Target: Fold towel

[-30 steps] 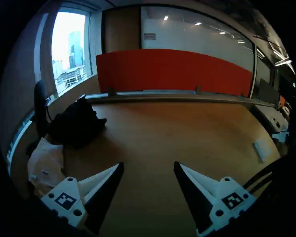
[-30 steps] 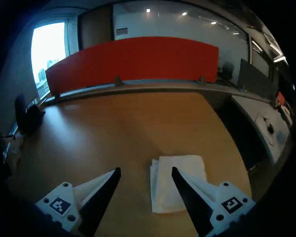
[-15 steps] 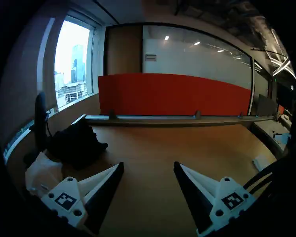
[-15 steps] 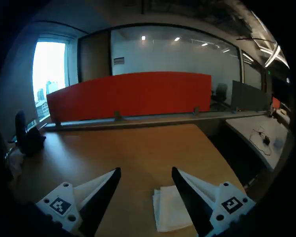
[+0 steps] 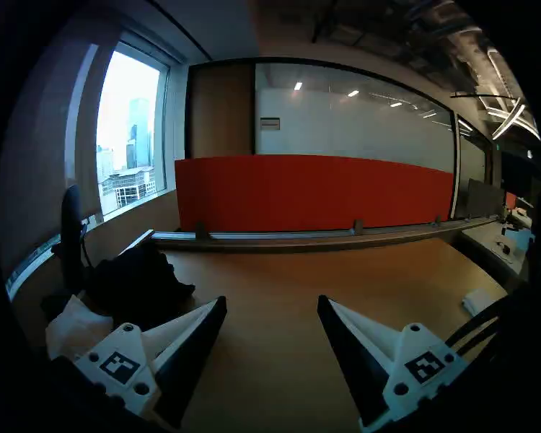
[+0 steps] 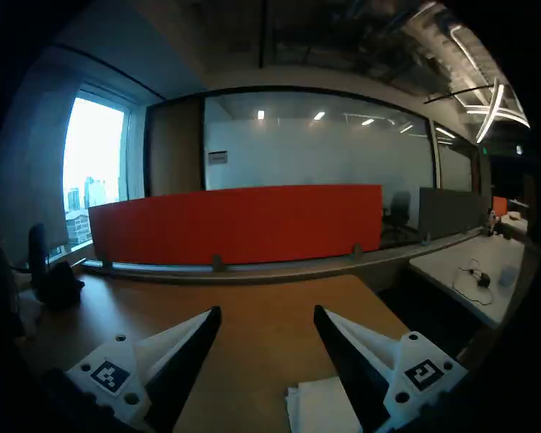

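A white folded towel [image 6: 321, 405] lies on the wooden desk [image 6: 263, 339] low in the right gripper view, just left of the right finger. My right gripper [image 6: 267, 321] hangs above the desk, open, with nothing between its fingers. In the left gripper view the same towel [image 5: 478, 300] appears small at the far right of the desk [image 5: 285, 303]. My left gripper [image 5: 270, 310] is open and empty above the desk's middle.
A black bag [image 5: 137, 283] and a white plastic bag [image 5: 74, 326] sit at the desk's left end by a dark chair [image 5: 71, 224] and window. A red partition [image 5: 314, 191] runs along the far edge. Another desk [image 6: 472, 278] with cables stands to the right.
Both views have tilted upward: the desk and towel slid down in frame and more wall and ceiling show. The towel now sits nearly out at the bottom of the right gripper view. Both grippers stayed open.
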The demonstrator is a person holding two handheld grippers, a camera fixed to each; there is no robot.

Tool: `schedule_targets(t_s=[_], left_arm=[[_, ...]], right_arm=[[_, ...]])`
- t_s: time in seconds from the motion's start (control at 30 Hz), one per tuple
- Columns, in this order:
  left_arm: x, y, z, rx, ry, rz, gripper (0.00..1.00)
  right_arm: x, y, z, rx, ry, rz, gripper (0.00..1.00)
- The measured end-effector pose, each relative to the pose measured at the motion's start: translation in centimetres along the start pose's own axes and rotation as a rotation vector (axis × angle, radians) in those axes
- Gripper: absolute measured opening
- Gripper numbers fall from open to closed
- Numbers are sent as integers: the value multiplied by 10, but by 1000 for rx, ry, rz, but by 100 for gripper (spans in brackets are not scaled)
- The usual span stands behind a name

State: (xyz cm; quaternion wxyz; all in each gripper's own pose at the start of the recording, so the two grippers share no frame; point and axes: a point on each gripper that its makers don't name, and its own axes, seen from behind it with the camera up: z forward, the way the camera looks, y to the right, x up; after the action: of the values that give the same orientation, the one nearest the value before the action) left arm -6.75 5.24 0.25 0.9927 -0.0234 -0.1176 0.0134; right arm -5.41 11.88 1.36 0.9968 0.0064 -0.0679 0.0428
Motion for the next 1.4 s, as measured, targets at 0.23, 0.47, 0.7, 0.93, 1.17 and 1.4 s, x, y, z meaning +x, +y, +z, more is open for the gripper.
schedule_targets(t_s=[0.23, 0.47, 0.7, 0.93, 1.17, 1.4], left_arm=[[6, 0, 2, -6, 25, -8, 94], [13, -4, 3, -13, 53, -16, 93], [18, -7, 2, -24, 73, -29, 93], [20, -10, 0, -25, 93, -38, 93], [6, -16, 2, -14, 101, -43, 93], [-8, -18, 2, -9, 137, -19, 93]], right_arm=[[9, -33, 4, 16, 18, -16, 100], [16, -73, 7, 34, 45, -38, 100], [20, -103, 12, 52, 64, -44, 99], [22, -113, 11, 50, 62, -53, 100], [23, -117, 7, 29, 53, -78, 100], [18, -121, 4, 22, 60, -79, 100]])
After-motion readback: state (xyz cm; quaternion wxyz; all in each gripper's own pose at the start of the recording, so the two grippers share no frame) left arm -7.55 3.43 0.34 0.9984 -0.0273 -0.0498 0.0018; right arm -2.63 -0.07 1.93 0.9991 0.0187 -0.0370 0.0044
